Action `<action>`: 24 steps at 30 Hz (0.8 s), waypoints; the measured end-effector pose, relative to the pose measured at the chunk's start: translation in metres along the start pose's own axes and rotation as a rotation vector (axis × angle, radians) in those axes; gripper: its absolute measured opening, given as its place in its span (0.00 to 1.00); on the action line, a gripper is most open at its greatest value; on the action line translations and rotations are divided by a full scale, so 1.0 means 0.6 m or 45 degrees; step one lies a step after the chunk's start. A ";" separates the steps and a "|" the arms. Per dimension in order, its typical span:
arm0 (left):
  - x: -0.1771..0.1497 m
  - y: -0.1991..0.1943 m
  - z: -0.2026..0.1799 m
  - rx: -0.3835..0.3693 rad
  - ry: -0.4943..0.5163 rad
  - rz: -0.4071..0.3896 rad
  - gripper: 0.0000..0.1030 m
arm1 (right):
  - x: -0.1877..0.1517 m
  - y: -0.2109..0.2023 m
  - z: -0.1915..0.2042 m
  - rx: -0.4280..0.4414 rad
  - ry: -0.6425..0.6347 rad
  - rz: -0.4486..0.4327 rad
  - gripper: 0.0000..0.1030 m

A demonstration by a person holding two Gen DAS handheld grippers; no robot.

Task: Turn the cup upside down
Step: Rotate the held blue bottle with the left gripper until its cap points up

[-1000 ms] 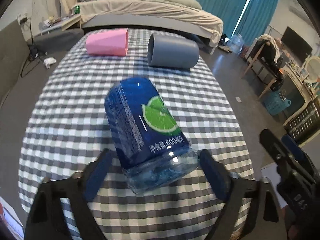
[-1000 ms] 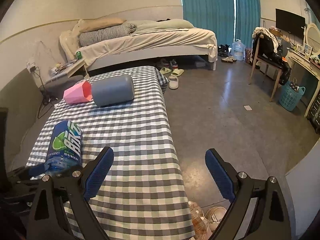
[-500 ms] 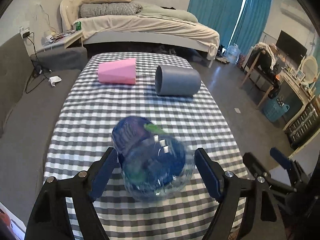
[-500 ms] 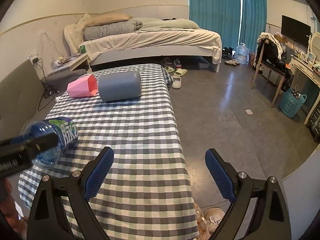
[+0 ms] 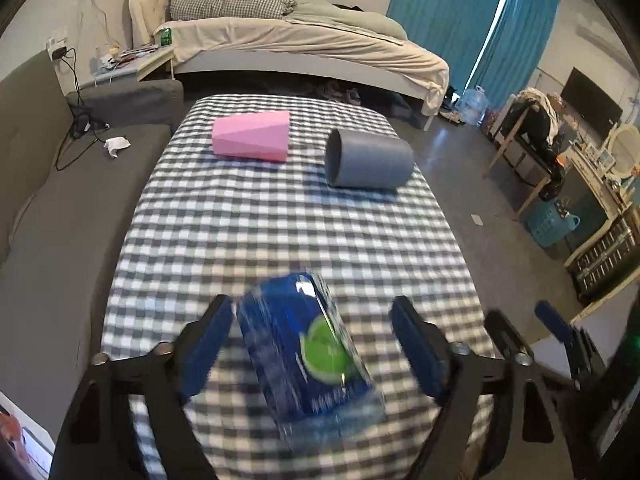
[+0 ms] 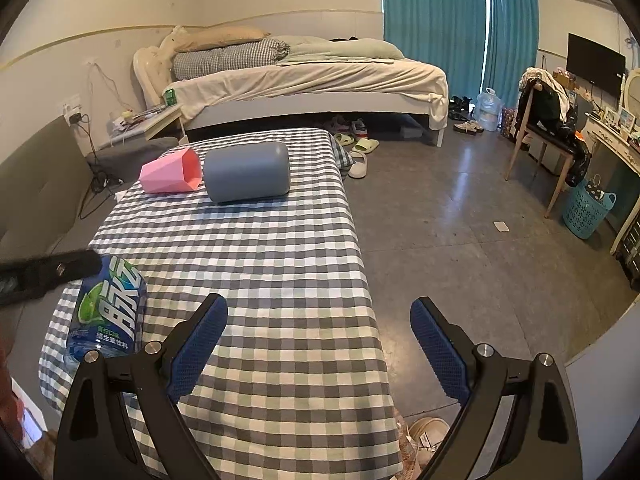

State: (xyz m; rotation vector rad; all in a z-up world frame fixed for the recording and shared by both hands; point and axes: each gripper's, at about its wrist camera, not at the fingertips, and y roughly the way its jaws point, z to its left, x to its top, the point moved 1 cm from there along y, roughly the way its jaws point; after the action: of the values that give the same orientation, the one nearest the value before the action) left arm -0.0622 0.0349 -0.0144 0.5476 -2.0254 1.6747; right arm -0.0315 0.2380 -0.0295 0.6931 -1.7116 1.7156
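Note:
A blue cup cut from a drink bottle, with a lime label [image 5: 312, 356], stands on the checked table, blurred, between the fingers of my open left gripper [image 5: 312, 344]. The fingers do not touch it. In the right wrist view the same cup [image 6: 106, 314] stands at the table's near left, with the left gripper's finger just above it. My right gripper [image 6: 320, 344] is open and empty above the table's near right edge. A pink cup [image 5: 252, 141] and a grey cup [image 5: 368, 159] lie on their sides at the far end.
The checked table [image 6: 260, 256] has a grey sofa [image 5: 44, 208] along its left side and bare floor [image 6: 460, 220] on its right. A bed [image 6: 312, 80] stands behind it. A chair [image 6: 548, 128] and a blue basket [image 6: 588, 208] stand at the right.
The left gripper has tipped the blue cup over from lying tilted to standing, then opened and let go of it. The right gripper has stayed open and nearly still.

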 end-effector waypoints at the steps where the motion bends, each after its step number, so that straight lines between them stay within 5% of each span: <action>1: -0.013 -0.004 -0.005 0.015 0.005 0.002 0.90 | 0.000 0.000 0.000 0.000 -0.001 0.001 0.91; 11: -0.073 0.066 -0.013 0.039 0.021 0.249 0.90 | 0.001 0.001 0.000 0.002 0.003 0.008 0.91; 13: -0.079 0.072 -0.015 0.016 0.020 0.270 0.81 | 0.000 0.002 -0.003 0.002 0.009 0.010 0.91; 24: -0.035 0.018 -0.035 -0.010 0.163 0.094 0.75 | 0.001 0.008 0.001 0.009 -0.004 0.021 0.91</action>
State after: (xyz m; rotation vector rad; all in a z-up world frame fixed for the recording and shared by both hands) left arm -0.0494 0.0578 -0.0316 0.3575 -1.9811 1.6980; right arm -0.0353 0.2377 -0.0321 0.6872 -1.7186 1.7332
